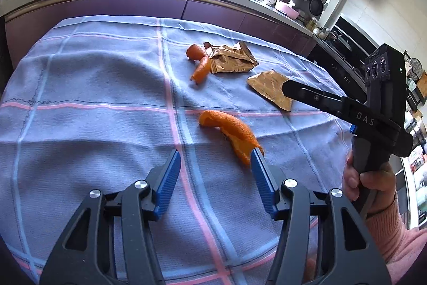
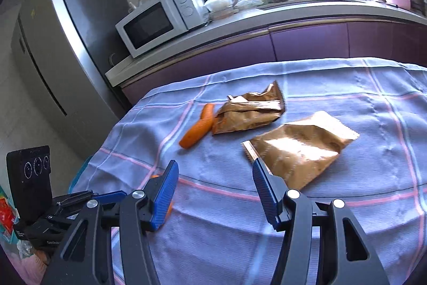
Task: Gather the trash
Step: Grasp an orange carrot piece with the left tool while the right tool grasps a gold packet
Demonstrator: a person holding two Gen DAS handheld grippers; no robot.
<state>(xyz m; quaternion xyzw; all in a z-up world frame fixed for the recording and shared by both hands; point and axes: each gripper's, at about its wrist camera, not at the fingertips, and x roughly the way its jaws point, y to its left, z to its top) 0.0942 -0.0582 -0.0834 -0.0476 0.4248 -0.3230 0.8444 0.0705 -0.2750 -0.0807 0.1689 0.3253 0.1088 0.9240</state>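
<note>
A large curved orange peel (image 1: 229, 130) lies on the blue checked tablecloth (image 1: 93, 98), just ahead of my left gripper (image 1: 215, 155). That gripper is open with only cloth between its pads, and its right fingertip (image 1: 254, 156) is at the peel's near end. Farther back lie a smaller peel (image 1: 198, 63) and a crumpled gold wrapper (image 1: 232, 58). My right gripper (image 1: 287, 88) hovers over the near edge of a flat gold wrapper (image 1: 267, 87). In the right wrist view that gripper (image 2: 214, 164) stands open, the flat wrapper (image 2: 299, 148) just beyond its right finger.
A purple-fronted kitchen counter (image 2: 293, 15) runs behind the table, with a microwave (image 2: 154, 23) and jars on it. A steel fridge (image 2: 66, 31) stands at the left. A black oven (image 1: 347, 44) is at the right. A hand in a pink sleeve (image 1: 373, 186) holds the right gripper's handle.
</note>
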